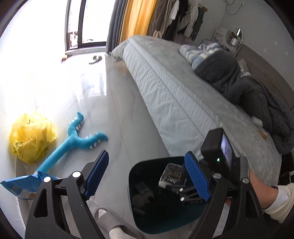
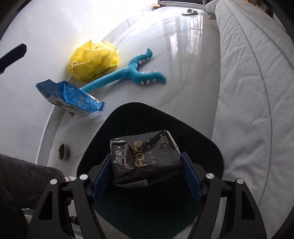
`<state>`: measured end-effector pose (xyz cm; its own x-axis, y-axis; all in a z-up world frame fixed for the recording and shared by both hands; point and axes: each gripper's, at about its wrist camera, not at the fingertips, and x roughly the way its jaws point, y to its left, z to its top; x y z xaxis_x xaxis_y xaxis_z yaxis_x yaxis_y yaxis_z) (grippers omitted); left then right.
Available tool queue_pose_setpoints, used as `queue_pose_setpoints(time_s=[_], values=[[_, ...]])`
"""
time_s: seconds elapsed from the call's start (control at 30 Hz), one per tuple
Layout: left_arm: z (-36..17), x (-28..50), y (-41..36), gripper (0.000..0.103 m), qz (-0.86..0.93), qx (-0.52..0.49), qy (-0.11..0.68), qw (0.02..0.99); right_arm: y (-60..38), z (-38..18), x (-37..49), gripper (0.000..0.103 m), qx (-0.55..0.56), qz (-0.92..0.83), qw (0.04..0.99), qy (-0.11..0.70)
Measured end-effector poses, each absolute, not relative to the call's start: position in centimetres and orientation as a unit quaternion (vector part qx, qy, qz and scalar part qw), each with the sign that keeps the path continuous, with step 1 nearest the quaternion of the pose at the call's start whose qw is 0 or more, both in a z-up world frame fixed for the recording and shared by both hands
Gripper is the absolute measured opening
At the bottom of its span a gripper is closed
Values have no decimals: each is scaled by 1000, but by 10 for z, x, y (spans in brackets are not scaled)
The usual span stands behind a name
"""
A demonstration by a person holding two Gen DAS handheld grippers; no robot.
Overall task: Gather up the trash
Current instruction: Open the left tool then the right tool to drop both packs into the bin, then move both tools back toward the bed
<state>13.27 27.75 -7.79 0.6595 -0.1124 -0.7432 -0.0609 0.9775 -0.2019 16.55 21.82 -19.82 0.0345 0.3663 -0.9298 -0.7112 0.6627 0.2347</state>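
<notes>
My right gripper point(image 2: 147, 174) is shut on a black tissue pack point(image 2: 145, 158) and holds it over the open mouth of a dark trash bin point(image 2: 207, 147). In the left wrist view the bin point(image 1: 143, 169) stands on the floor beside the bed, with the pack point(image 1: 172, 174) and the right gripper point(image 1: 185, 193) above it. My left gripper point(image 1: 147, 178) is open and empty, above the bin's left side. A crumpled yellow plastic bag point(image 2: 93, 59) and a blue snack bag point(image 2: 71, 96) lie on the floor by the wall.
A blue plush toy point(image 2: 132, 73) lies on the floor between the bags and the bed. The bed point(image 1: 183, 95) with grey blankets runs along the right. A small bowl point(image 2: 62, 151) sits on the floor at the left. A slipper point(image 2: 190, 12) lies far off.
</notes>
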Motion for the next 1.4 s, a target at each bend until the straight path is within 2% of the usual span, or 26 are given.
queue_pose_setpoints(time_s=[0.1, 0.3, 0.43, 0.7, 1.4], values=[[-63, 133, 273, 86, -13, -102, 386, 917, 213, -195, 166, 76, -144, 380, 702, 585], [-33, 136, 262, 87, -3, -95, 340, 935, 202, -183, 163, 86, -140, 379, 704, 584], [-12, 140, 248, 87, 5, -85, 310, 947, 189, -172, 161, 86, -122, 389, 706, 579], [15, 146, 215, 90, 4, -78, 266, 961, 154, -114, 156, 86, -63, 440, 736, 511], [11, 194, 119, 91, -47, -58, 269, 960, 8, -56, 198, 87, -44, 341, 836, 428]])
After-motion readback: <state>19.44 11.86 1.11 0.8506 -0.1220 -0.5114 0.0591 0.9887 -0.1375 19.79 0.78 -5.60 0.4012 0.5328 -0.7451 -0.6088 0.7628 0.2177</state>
